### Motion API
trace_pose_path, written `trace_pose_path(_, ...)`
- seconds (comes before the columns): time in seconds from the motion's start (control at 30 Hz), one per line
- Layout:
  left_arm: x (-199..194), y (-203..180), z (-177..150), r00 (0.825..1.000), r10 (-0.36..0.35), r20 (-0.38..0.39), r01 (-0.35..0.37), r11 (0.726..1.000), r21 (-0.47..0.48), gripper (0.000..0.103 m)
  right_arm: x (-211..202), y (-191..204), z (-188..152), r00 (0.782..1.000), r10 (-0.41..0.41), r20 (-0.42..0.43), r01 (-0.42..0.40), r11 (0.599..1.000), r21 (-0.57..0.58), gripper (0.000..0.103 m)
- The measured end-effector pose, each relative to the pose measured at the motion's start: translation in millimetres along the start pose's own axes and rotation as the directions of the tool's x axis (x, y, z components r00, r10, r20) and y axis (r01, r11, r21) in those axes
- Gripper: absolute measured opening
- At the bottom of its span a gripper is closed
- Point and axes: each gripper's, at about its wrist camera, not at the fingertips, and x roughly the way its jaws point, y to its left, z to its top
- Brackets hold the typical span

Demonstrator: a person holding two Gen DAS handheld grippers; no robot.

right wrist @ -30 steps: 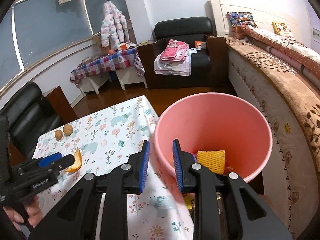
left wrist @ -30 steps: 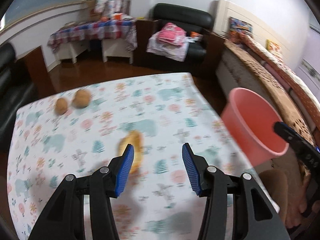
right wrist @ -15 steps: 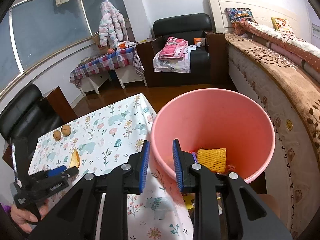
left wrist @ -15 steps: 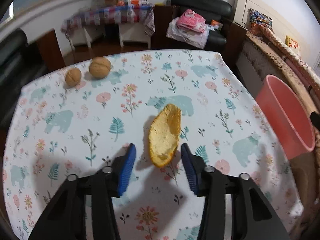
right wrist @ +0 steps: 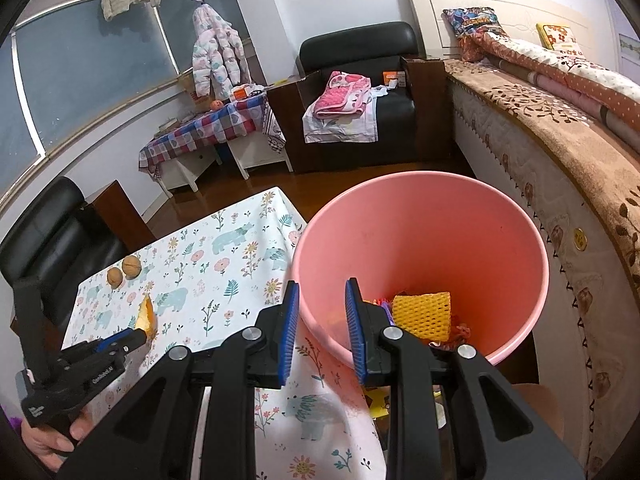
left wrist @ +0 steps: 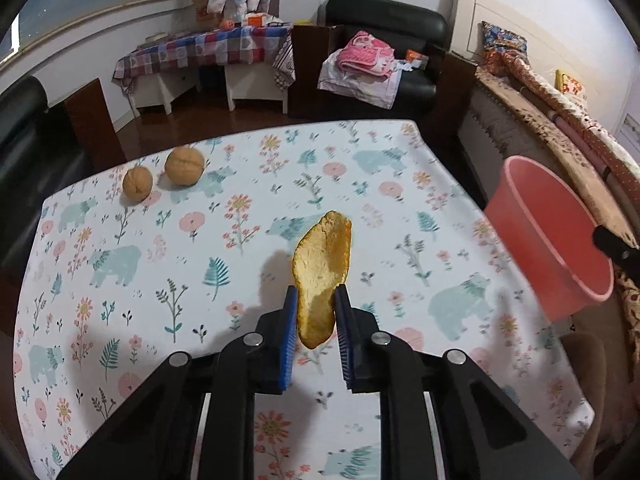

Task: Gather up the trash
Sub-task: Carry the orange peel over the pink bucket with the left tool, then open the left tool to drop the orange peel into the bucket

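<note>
My left gripper is shut on a curved orange peel and holds it just above the flowered tablecloth; the peel sticks forward out of the jaws. It also shows in the right wrist view. My right gripper is shut on the near rim of a pink bucket and holds it beside the table's right edge. The bucket holds a yellow foam net and other scraps.
Two walnuts lie at the far left of the table. A black chair stands left of it. A bed runs along the right, close behind the bucket. A black armchair with clothes stands beyond the table.
My left gripper came down over the peel, closed on it and lifted it off the cloth. The right gripper kept its hold on the bucket, which shifted slightly.
</note>
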Motion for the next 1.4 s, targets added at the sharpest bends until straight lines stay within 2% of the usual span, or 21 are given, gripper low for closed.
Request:
trace_pose_path(0.3,-26,-33,21,0.996,-0.074,0.056,0.071,0.996,0.048,0.017,-4,-1,0,1.000,-0.002,0.013,0.002,1.000,-0.002,0.024)
trace_pose_path(0.47,-35,-72,40,0.986,-0.145,0.085,0.136,0.985,0.110,0.017,-10,-6,1,0.999,-0.026,0.035,0.026,1.000,0.004,0.024)
trace_pose_path(0.7,-33,-144,61,0.965,-0.246,0.089,0.220,0.948,0.228,0.017,-20,-28,4,0.992,-0.107,0.071,0.105,0.994,0.031,0.024)
trace_pose_path(0.9,-22,-190,66,0.959,-0.274,0.076,0.242,0.927,0.288,0.018,-22,-52,7,0.984,-0.163,0.077,0.158,0.985,0.069,0.024)
trace_pose_path(1.03,-13,-208,69,0.958,-0.278,0.069,0.245,0.922,0.300,0.018,-22,-64,5,0.981,-0.181,0.072,0.174,0.981,0.088,0.024)
trace_pose_path(1.4,5,-222,73,0.959,-0.273,0.071,0.239,0.921,0.306,0.021,-15,-71,2,0.979,-0.193,0.061,0.188,0.979,0.081,0.024)
